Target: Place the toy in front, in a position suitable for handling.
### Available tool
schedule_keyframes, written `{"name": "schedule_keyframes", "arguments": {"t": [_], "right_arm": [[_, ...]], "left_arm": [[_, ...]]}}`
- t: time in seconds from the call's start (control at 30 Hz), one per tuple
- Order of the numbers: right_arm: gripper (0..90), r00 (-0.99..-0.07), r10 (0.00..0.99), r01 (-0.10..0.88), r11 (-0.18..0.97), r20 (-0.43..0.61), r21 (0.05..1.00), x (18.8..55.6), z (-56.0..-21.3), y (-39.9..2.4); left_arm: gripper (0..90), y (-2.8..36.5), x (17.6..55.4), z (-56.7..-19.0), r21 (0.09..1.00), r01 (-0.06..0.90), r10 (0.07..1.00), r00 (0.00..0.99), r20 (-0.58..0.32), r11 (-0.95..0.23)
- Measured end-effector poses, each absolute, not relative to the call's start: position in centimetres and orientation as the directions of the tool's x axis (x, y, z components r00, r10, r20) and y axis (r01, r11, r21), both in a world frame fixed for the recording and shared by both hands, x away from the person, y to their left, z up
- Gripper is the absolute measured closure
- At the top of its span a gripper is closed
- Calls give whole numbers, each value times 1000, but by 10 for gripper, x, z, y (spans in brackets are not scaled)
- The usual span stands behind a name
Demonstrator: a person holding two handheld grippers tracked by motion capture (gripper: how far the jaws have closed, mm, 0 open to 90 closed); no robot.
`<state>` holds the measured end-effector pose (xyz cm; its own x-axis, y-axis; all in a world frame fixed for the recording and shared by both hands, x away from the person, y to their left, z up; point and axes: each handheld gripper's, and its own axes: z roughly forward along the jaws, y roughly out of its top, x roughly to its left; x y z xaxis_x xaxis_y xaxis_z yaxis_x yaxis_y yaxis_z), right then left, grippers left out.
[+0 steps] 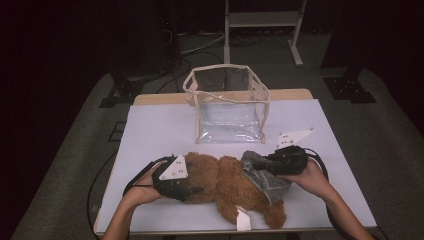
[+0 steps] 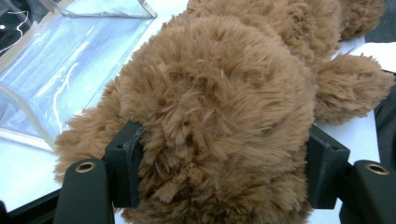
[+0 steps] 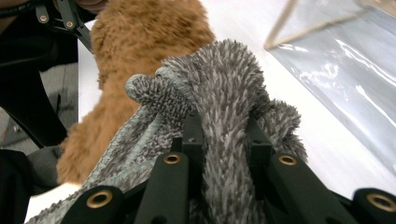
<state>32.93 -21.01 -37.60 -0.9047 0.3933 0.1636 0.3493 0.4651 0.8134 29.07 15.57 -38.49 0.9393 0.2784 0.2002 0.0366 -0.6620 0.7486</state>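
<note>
A brown plush bear (image 1: 225,182) lies across the near part of the white table (image 1: 160,125), with a grey fuzzy garment (image 1: 262,177) around its right half. My left gripper (image 1: 192,190) is at the bear's left end. In the left gripper view its jaws press into the fur of the bear (image 2: 219,93) from both sides, so the left gripper (image 2: 224,163) is shut on it. My right gripper (image 1: 265,161) is at the garment's upper edge. In the right gripper view a fold of the garment (image 3: 224,84) is pinched between the jaws of the right gripper (image 3: 224,135).
A clear plastic bag (image 1: 227,105) with cream trim stands open at the back middle of the table, just beyond the bear. A white tag (image 1: 243,220) sticks out by the bear's leg near the front edge. Dark floor and a metal stand lie beyond the table.
</note>
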Motion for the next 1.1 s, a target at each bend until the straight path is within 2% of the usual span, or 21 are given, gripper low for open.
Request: {"name": "schedule_keyframes", "arguments": {"t": [0.13,0.23,0.37,0.47,0.7,1.1], "right_arm": [[753,-887,419,385,446,191,808,329,-379,-223],[754,-893,410,375,449,186,811,329,-373,-218],[754,-921,355,327,476,161,816,331,-359,-192],[753,-941,306,295,538,143,790,335,-356,-158],[753,-945,295,291,571,139,768,345,-358,-129],[752,-934,333,301,542,128,785,336,-359,-161]], "left_arm": [[301,155,289,-388,757,47,287,939,188,-651],[301,153,287,-388,745,33,276,939,205,-666],[303,151,288,-387,745,27,273,939,211,-667],[307,148,289,-386,738,18,260,941,215,-675],[307,148,290,-385,736,10,249,944,217,-677],[289,151,292,-387,751,16,258,944,206,-660]]}}
